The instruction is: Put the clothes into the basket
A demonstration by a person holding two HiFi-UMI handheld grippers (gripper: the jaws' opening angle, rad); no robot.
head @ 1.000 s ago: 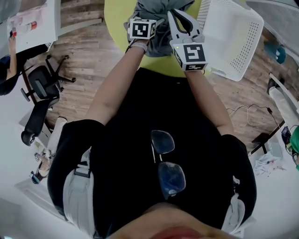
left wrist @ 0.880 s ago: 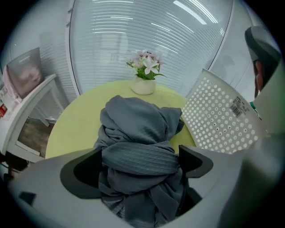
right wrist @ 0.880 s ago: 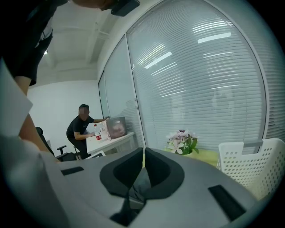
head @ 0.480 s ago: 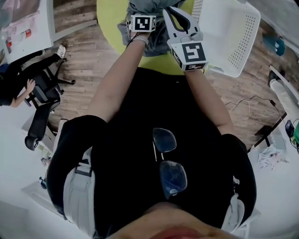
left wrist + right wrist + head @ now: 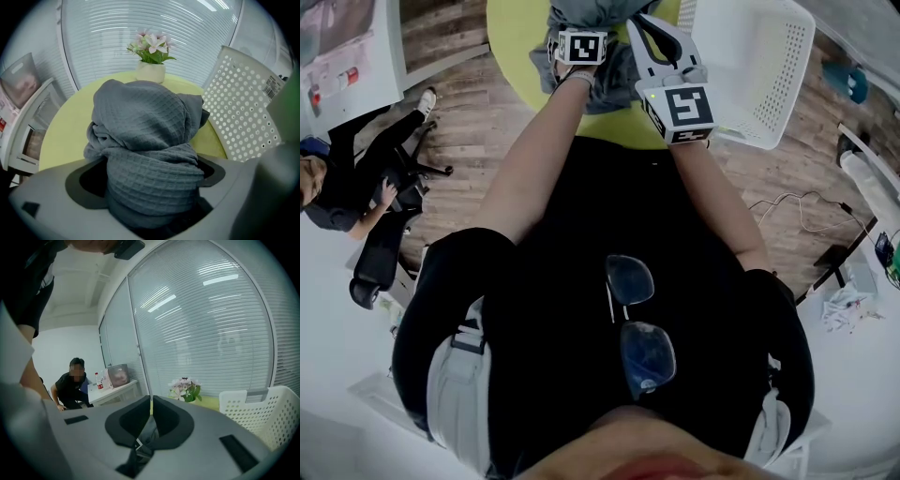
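On the round yellow table [image 5: 517, 42], at twelve o'clock from the person, lies the grey cloth [image 5: 145, 122], not yet in the white basket [image 5: 759, 66] at about two o'clock of it; the left hand-held gripper [image 5: 150, 185] stands wide, the bundle bulking between its jaws unpinched; the right hand-held gripper [image 5: 150, 401] is closed, a fold of cloth caught in its throat; best close the left on a thick fold, lift both together, and clear the basket's near rim before letting go.
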